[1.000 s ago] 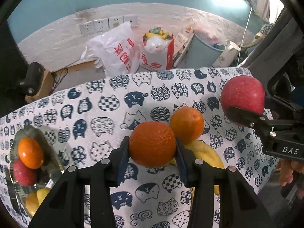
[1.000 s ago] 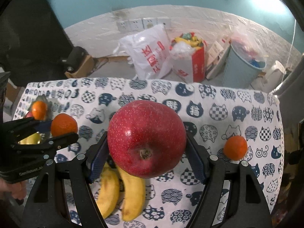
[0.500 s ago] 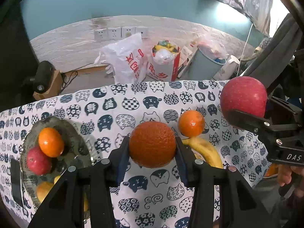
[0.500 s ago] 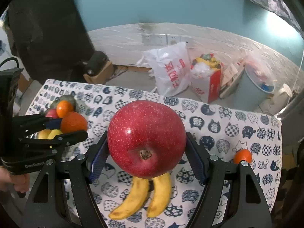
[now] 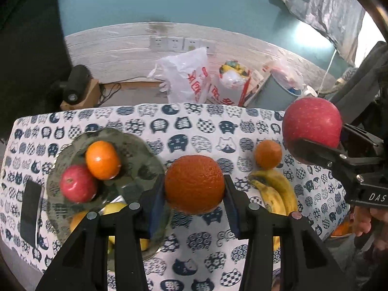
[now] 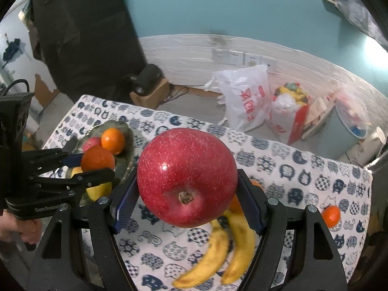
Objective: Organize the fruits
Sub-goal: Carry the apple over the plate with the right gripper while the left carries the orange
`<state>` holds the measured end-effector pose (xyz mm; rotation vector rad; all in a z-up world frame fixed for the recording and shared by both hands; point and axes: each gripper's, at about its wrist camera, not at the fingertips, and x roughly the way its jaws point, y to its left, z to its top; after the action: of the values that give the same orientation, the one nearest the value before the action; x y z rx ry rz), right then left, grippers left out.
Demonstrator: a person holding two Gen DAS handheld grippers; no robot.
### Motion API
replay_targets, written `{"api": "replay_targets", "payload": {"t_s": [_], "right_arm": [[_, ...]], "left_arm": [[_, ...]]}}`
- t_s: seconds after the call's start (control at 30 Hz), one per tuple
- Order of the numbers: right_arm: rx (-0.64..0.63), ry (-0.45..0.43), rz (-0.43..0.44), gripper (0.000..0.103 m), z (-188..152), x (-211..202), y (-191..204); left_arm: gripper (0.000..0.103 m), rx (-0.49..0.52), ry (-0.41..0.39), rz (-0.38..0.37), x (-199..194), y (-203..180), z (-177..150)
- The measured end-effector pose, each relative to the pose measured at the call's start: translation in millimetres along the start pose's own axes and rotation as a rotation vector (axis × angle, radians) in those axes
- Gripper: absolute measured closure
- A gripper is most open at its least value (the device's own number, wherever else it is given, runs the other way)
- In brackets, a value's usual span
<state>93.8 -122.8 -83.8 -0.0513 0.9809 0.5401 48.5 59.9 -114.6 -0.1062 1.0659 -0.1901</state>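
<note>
cat-print tablecloth [image 5: 198, 131], teal wall [image 5: 169, 0]

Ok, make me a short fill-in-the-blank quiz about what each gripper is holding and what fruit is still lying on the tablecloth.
1. The left gripper is shut on an ____.
2. The right gripper is shut on a red ____.
3. Two yellow ____ lie side by side on the cat-print tablecloth.
4. The glass bowl already holds a small red apple touching a ____.

Missing words: orange; apple; bananas; tangerine
</note>
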Motion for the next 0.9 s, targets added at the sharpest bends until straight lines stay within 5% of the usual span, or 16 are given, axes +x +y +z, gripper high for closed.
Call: {"api": "replay_targets", "payload": {"t_s": [0.9], "right_arm": [[-0.142,0.112,0.126,0.027,25,90,126]], "left_arm": [[0.057,-0.179,-0.033,0.108,-34,129,-52]]}}
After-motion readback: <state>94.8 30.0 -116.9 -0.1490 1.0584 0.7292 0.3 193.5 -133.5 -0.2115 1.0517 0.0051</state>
